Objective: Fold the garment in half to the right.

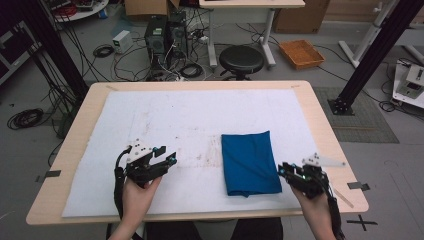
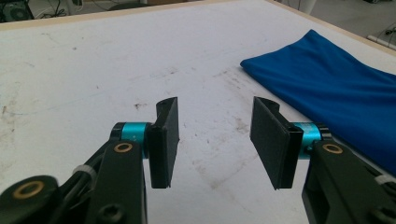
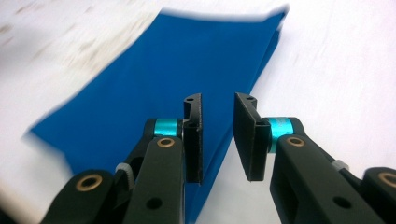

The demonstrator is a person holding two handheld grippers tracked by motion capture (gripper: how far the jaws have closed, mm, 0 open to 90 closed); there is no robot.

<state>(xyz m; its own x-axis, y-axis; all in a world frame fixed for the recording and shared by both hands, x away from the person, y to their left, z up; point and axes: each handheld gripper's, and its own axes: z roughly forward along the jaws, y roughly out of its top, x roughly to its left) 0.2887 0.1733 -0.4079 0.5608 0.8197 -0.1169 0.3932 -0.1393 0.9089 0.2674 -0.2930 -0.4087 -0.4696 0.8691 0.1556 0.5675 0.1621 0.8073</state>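
A folded blue cloth [image 1: 250,162] lies flat on the white mat [image 1: 175,115], right of the middle. In the high view my left gripper [image 1: 167,159] rests on the mat to the cloth's left, well apart from it. Its jaws stand open over the bare, stained mat, with the left gripper [image 2: 215,140] holding nothing and the cloth [image 2: 336,88] off to the right. My right gripper [image 1: 282,170] sits at the cloth's right edge. Seen from the right gripper [image 3: 218,135], the jaws leave a narrow gap just above the cloth's [image 3: 163,79] near edge, with nothing pinched.
The mat covers a wooden table [image 1: 320,125]. Beyond the far edge, on the floor, stand a black stool [image 1: 241,59], computer towers [image 1: 165,32] with cables, and an orange tray [image 1: 301,53]. Black frame posts rise at both sides.
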